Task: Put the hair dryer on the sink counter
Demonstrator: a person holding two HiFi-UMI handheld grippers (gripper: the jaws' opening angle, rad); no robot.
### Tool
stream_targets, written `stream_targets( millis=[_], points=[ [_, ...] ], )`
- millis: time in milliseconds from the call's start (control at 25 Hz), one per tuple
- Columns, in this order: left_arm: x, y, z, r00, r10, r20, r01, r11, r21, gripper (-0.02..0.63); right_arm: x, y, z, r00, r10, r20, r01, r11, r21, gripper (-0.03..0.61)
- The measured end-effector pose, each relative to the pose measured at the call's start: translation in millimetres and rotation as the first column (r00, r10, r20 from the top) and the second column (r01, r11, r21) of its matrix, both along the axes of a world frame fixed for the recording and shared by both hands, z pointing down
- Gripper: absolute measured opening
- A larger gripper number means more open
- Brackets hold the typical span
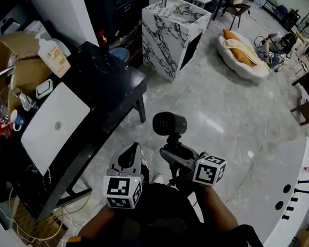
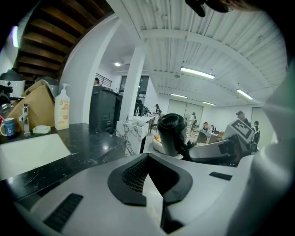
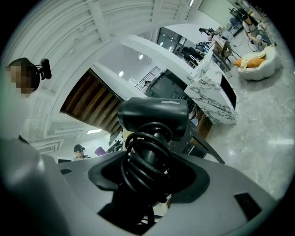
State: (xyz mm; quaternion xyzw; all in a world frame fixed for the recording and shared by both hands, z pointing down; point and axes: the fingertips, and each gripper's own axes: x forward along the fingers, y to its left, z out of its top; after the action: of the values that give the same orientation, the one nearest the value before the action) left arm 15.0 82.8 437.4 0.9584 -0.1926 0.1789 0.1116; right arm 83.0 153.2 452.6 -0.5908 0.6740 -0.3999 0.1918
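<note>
The right gripper point(image 1: 173, 159) is clamping a black hair dryer point(image 1: 169, 123) by its handle, holding it upright over the floor, apart from the black sink counter point(image 1: 106, 84). The left gripper point(image 1: 129, 158) is hanging closed, empty. Gripping over the coiled cord point(image 3: 146, 159) is risking a slip.

**Left gripper closed and empty beside a black tabletop**

The left gripper point(image 2: 150, 177) points across a bright office, its jaws pressed together with nothing between them. Just beyond it, the right gripper point(image 2: 191, 150) carries a black hair dryer point(image 2: 171, 133) with its barrel raised. At left, a glossy black tabletop point(image 2: 87, 140) bears a pump bottle point(image 2: 62, 108), a cardboard box point(image 2: 37, 103) and a blue mug point(image 2: 8, 126).
</note>
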Motion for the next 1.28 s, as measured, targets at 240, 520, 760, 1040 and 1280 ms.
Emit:
stream_targets(
  millis=[240, 520, 760, 1040, 1280],
  points=[
    [41.6, -44.4, 5.1, 0.999, 0.049, -0.020, -0.049, 0.999, -0.010, 0.008, 28.8, -42.8, 1.7, 0.998, 0.017, -0.062, -0.019, 0.999, -0.036, 0.287],
    [74.7, -111.6, 4.8, 0.999, 0.036, -0.039, -0.037, 0.999, -0.035, 0.007, 63.4, -108.0, -3.8, 0.993, 0.000, -0.116, -0.008, 0.998, -0.069, 0.287],
    [76.9, -159.8, 10.6, 0.999, 0.000, -0.043, -0.004, 0.997, -0.077, 0.007, 70.1, -162.2, -6.9, 0.987, -0.056, -0.153, 0.039, 0.993, -0.111, 0.287],
    [65.4, -218.4, 8.9, 0.996, -0.067, -0.062, 0.062, 0.995, -0.083, 0.008, 76.3, -227.0, -13.7, 0.968, -0.118, -0.220, 0.089, 0.986, -0.138, 0.287],
    [49.7, -252.6, 12.7, 0.987, -0.152, -0.053, 0.146, 0.985, -0.094, 0.008, 78.9, -270.0, -9.7, 0.946, -0.187, -0.266, 0.146, 0.975, -0.169, 0.287]
  ],
)
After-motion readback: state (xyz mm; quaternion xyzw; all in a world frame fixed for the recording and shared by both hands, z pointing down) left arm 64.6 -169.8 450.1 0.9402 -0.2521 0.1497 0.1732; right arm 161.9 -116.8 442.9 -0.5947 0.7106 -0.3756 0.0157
